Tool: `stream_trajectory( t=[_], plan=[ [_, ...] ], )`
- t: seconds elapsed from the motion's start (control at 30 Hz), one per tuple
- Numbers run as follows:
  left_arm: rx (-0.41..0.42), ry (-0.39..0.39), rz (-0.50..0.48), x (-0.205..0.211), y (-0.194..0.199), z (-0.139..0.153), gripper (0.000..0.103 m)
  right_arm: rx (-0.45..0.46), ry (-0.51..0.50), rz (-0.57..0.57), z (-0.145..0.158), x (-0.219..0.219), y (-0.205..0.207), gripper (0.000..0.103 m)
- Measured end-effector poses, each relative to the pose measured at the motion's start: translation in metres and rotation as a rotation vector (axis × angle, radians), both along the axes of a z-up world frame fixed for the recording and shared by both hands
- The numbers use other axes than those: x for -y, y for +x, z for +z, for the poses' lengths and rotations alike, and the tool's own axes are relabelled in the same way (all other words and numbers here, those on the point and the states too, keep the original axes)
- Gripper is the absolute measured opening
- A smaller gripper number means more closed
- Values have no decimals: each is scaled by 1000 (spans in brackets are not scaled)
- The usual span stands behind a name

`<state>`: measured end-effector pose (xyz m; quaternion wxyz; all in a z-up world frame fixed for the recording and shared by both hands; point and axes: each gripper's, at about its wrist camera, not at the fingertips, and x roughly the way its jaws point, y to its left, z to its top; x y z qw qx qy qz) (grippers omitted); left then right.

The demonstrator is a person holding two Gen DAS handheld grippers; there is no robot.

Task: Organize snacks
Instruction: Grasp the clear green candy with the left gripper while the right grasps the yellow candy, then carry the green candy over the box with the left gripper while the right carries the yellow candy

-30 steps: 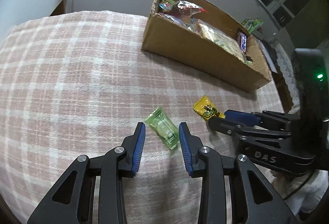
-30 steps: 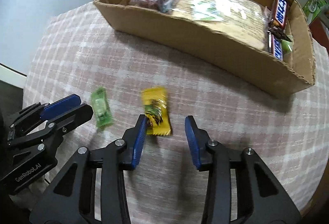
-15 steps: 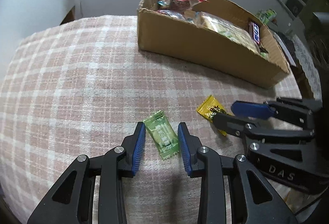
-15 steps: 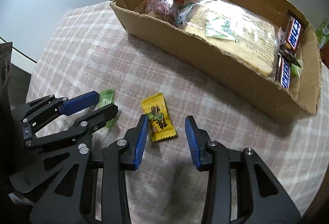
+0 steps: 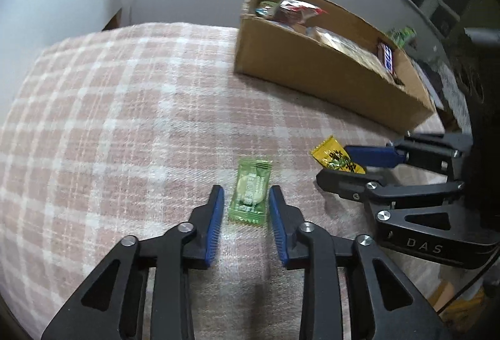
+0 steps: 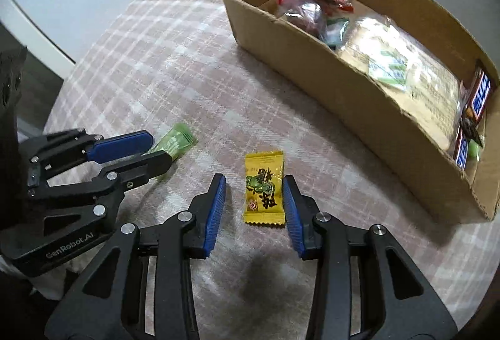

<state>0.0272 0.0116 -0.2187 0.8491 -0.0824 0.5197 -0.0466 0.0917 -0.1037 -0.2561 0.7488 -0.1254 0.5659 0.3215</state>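
Your left tongs (image 5: 245, 207) point steeply down at the checked cloth (image 5: 109, 121) on the table, with a narrow gap between the blue pads, and the green candy (image 5: 250, 193) lies flat in that gap; neither pad presses it yet. The risk here, as I judge it, is the thin wrapper: if you close while the pads ride above the cloth, they can skid over the candy or pinch only a crimped end, and it may slip out on the lift. Closing too low could bunch the soft cloth into the grip. Just beside, your right tongs (image 6: 254, 204) stand slightly wider, also steeply downward, straddling the yellow candy (image 6: 264, 188), which lies lengthwise between the pads; the right pad sits very close to the wrapper's edge, the left has clear space, so an off-centre close could push the candy sideways. The two tools sit near each other, and lifting both at once could knock them together. Further right and behind, the cardboard box (image 6: 359, 96) already holds several snack packs and chocolate bars; both candies are outside it.
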Motion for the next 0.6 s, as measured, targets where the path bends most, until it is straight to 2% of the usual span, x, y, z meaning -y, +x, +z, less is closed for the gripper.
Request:
stream_trajectory(
  t=[0.1, 0.13, 0.23, 0.6],
  plan=[
    [16, 26, -32, 8, 2, -1, 31, -3, 3, 16, -2, -3, 1, 38],
    [22, 36, -37, 12, 3, -1, 30, 5, -5, 23, -2, -3, 1, 34],
    [33, 58, -26, 13, 7, -1, 21, 22, -15, 27, -1, 3, 0, 25],
    [67, 33, 6, 6, 2, 8, 20, 45, 48, -29, 9, 18, -1, 24]
  ],
)
